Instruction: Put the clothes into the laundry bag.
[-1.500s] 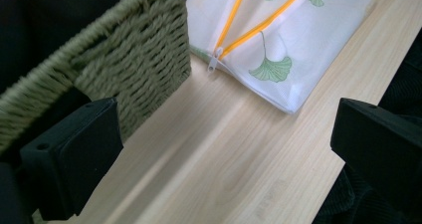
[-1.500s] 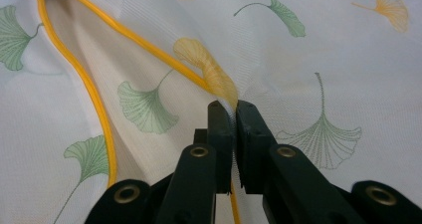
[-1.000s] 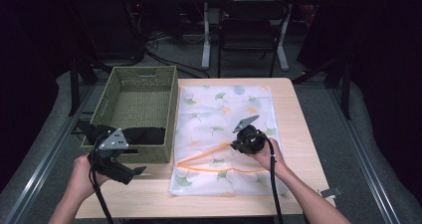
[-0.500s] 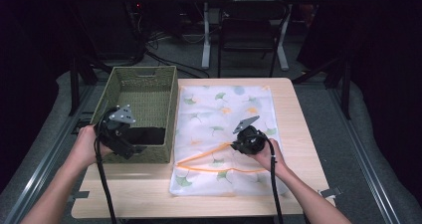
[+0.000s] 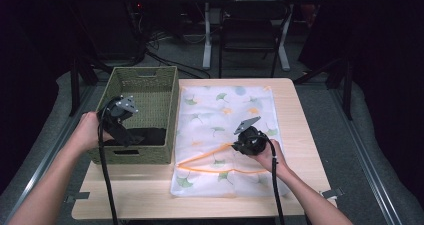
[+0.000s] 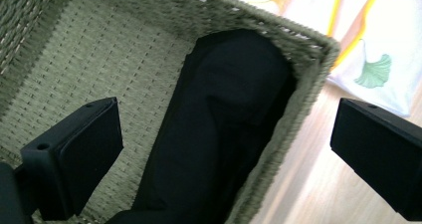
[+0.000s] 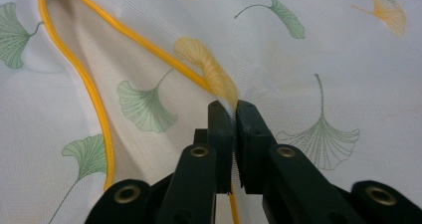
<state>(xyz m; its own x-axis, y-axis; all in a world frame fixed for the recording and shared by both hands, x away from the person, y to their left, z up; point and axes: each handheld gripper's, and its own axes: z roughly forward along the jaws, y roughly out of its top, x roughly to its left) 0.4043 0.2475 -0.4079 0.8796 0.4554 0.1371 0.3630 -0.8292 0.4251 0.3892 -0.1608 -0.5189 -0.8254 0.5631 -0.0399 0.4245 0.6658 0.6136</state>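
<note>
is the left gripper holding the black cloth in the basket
No, the left gripper is wide open above the black cloth, touching nothing.

Your left gripper (image 5: 121, 130) is black, with a grey three-cornered plate on top and a black cable hanging down. Its jaws are flat, blocky pads. Your right gripper (image 7: 234, 107) is black too, with round silver screw holes. Your arms are bare.

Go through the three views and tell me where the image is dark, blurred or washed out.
High view: table lit, room behind nearly black. Left gripper view: the black cloth in the basket shows no detail, and the near jaws look soft. Right gripper view: bright, with the leaf-print bag crisp.
</note>
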